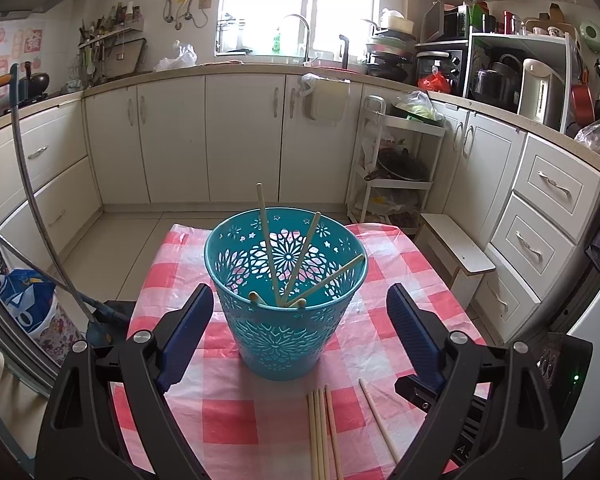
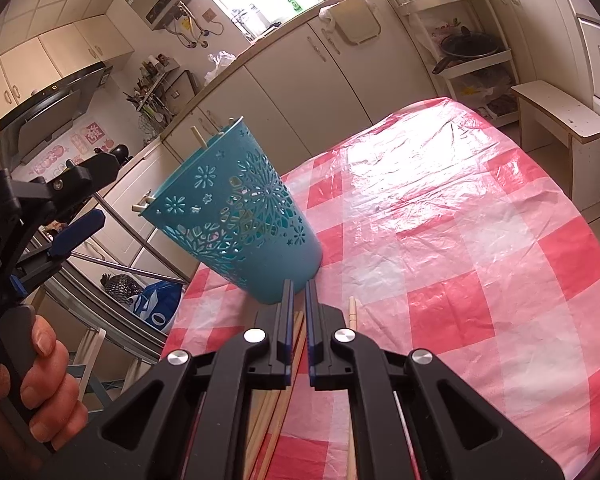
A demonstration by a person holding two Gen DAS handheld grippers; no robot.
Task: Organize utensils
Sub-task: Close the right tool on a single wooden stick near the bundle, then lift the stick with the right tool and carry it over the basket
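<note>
No brand or label can be read on the task's things. A teal perforated basket point(image 1: 286, 304) is seen standing at the middle of the table point(image 1: 388, 272), which is covered by a red-and-white checked cloth. Five chopsticks point(image 1: 290, 272) are counted inside it. At 6 o'clock from the basket, four chopsticks point(image 1: 320, 432) lie bundled, with one single chopstick point(image 1: 378, 420) beside them. The left gripper point(image 1: 300, 308) is held wide around the basket; the right gripper point(image 2: 298, 300) is held narrow over the bundle, gripping nothing.
</note>
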